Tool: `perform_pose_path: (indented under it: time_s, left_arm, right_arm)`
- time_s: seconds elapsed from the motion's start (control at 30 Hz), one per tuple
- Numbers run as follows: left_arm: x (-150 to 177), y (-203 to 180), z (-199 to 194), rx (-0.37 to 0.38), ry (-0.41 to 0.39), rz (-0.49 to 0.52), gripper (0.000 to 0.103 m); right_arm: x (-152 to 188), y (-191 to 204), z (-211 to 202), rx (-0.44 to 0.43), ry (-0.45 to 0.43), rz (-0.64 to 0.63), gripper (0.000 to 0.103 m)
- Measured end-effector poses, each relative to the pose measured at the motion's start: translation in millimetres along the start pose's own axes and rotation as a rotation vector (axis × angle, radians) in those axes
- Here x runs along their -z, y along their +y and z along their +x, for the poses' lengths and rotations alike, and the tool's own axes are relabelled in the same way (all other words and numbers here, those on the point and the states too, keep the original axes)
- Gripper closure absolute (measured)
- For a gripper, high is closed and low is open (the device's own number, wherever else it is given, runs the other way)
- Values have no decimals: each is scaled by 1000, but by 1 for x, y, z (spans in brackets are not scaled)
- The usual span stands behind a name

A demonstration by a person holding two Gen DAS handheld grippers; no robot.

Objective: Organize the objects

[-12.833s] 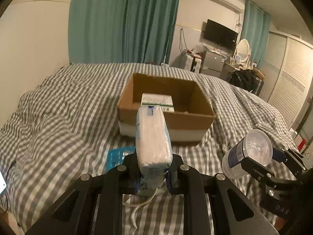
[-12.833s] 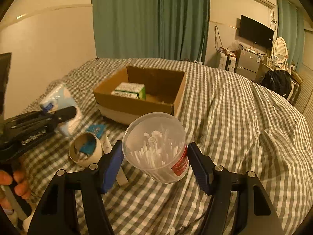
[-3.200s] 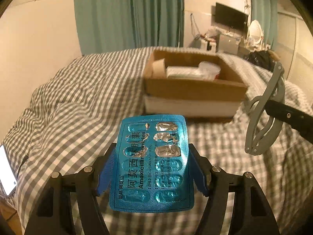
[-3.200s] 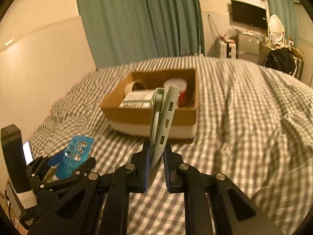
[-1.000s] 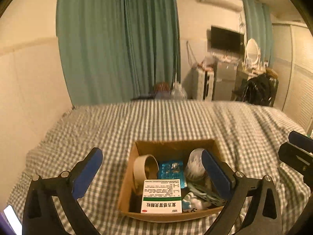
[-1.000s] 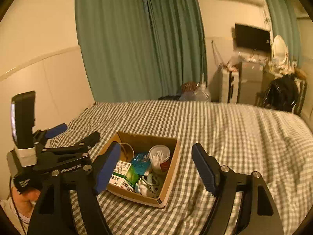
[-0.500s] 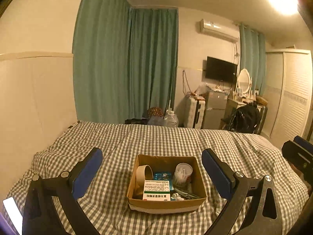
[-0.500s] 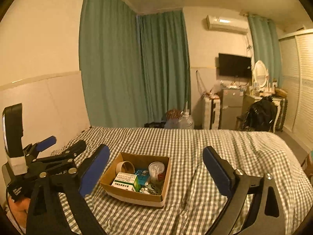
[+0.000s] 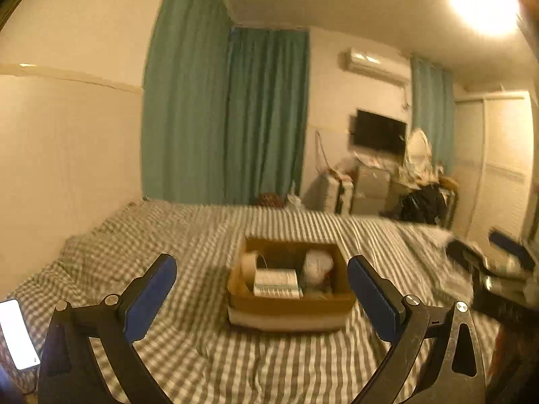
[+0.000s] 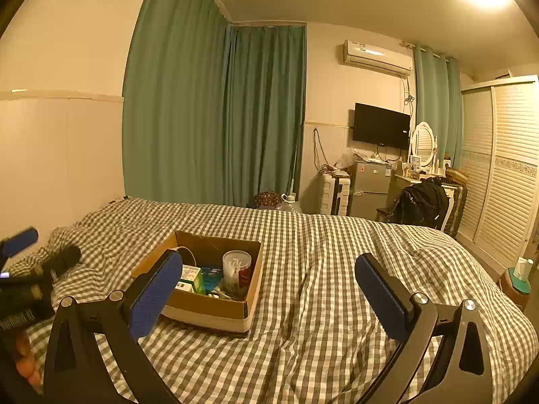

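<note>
A brown cardboard box sits on the checked bed. Inside it I see a tape roll, a white and green medicine box, a clear tub of cotton swabs and a blue blister pack. My left gripper hangs wide open and empty, well back from the box. My right gripper is also wide open and empty, back from the box and to its right. The left view is blurred.
The grey checked bedspread covers the whole bed. A lit phone lies at the bed's left edge. Green curtains, a TV, a small fridge, a black bag and a louvred wardrobe stand beyond.
Both grippers, open and empty, have dropped back toward the bed since half a second ago; the box looks larger and nearer. Earlier they carried items into the box.
</note>
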State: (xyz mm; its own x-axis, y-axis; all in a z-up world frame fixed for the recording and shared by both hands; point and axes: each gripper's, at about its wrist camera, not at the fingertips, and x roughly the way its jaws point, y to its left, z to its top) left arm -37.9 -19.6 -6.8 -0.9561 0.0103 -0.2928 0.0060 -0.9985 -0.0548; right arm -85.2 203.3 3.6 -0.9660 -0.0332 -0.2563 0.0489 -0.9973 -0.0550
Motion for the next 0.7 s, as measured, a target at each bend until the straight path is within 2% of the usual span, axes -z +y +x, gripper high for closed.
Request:
perform_pose_path:
  time_s: [0.1,0.23,0.47,0.7]
  left_arm:
    - [7,-10,13,-44,35,81,0]
    - [9,-15,10,-49,15,119,0]
    - [12,-13,9,-55,26,95,0]
    - [9,-11,5,-63,21,88,0]
  right_arm:
    - [7,-2,2,-35,-32,47,0]
    - [18,-2,15,-13,-4,50,0]
    - [37,-3,21,-4,37,50,0]
    - [35,-4,14,-12,15,57,0]
